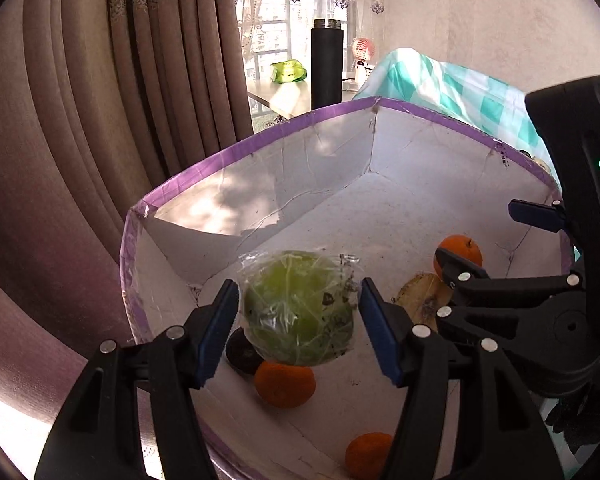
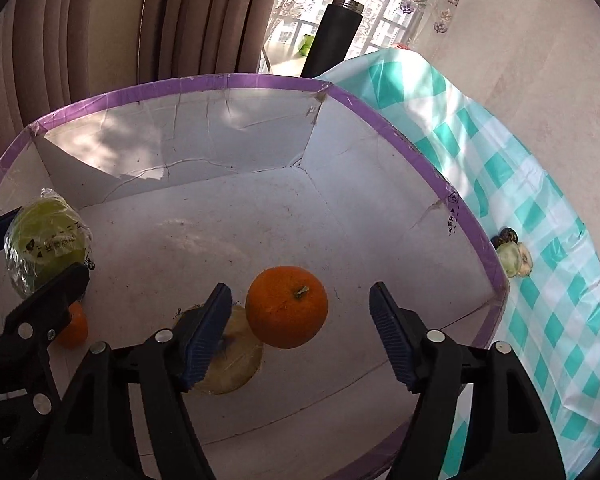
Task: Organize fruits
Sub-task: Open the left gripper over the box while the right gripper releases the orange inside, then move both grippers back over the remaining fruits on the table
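A white cardboard box (image 1: 260, 140) (image 2: 260, 80) with a purple taped rim fills both views. My left gripper (image 1: 299, 283) (image 2: 40, 248) is shut on a green fruit in clear plastic wrap (image 1: 298, 308) (image 2: 44, 240), held above the box floor. Both pads touch the wrap. My right gripper (image 2: 300, 288) (image 1: 476, 230) stands open inside the box. An orange (image 2: 286, 306) (image 1: 458, 254) lies loose between its fingers, nearer the left one. Beside it is a yellowish fruit (image 2: 236, 360) (image 1: 420, 296). Two more oranges (image 1: 284, 384) (image 1: 368, 454) and a dark round thing (image 1: 240, 354) rest on the floor.
A teal and white checked cloth (image 2: 540, 240) covers the table to the right of the box. A few small dried pieces (image 2: 514, 254) lie on it. A tall black flask (image 1: 326, 64) stands behind the box. Brown curtains (image 1: 100, 120) hang on the left.
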`<state>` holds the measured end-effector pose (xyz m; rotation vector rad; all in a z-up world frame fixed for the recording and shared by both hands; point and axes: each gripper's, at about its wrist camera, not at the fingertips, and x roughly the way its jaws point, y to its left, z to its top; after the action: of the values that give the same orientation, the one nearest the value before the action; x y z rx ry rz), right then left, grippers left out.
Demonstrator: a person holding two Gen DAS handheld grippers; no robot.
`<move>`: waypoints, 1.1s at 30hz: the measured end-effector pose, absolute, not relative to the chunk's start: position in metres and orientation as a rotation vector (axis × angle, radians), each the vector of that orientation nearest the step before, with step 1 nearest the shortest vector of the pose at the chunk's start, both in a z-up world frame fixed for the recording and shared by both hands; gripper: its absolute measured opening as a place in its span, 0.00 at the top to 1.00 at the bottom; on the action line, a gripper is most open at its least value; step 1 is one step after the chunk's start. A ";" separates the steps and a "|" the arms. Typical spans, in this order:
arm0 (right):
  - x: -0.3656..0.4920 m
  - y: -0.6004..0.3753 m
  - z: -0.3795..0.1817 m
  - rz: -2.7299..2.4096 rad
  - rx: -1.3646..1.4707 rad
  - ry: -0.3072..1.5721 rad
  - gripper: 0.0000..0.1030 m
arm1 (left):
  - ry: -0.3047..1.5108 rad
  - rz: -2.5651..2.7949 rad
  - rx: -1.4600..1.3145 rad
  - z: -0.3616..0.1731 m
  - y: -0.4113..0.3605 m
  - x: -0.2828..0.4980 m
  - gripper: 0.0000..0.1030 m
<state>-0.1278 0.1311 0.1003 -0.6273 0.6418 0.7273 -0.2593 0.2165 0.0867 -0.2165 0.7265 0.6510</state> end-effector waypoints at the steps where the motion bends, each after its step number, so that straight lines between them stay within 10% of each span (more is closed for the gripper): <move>1: -0.128 0.131 0.100 0.727 -0.630 0.643 0.19 | 0.729 0.652 -0.221 0.087 0.217 -0.259 0.37; 7: -0.124 0.125 0.102 0.717 -0.597 0.639 0.16 | 0.677 0.793 -0.146 0.092 0.215 -0.264 0.05; 21: -0.125 0.114 0.109 0.750 -0.479 0.574 0.16 | 0.621 0.793 -0.146 0.099 0.211 -0.271 0.04; 33: -0.107 0.023 0.144 0.712 -0.119 0.385 0.16 | 0.214 0.785 0.064 0.147 0.138 -0.299 0.02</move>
<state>-0.1071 0.0234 0.1441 -0.1188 0.3852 0.7123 -0.2992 0.1381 0.1471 0.0645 0.2141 0.7848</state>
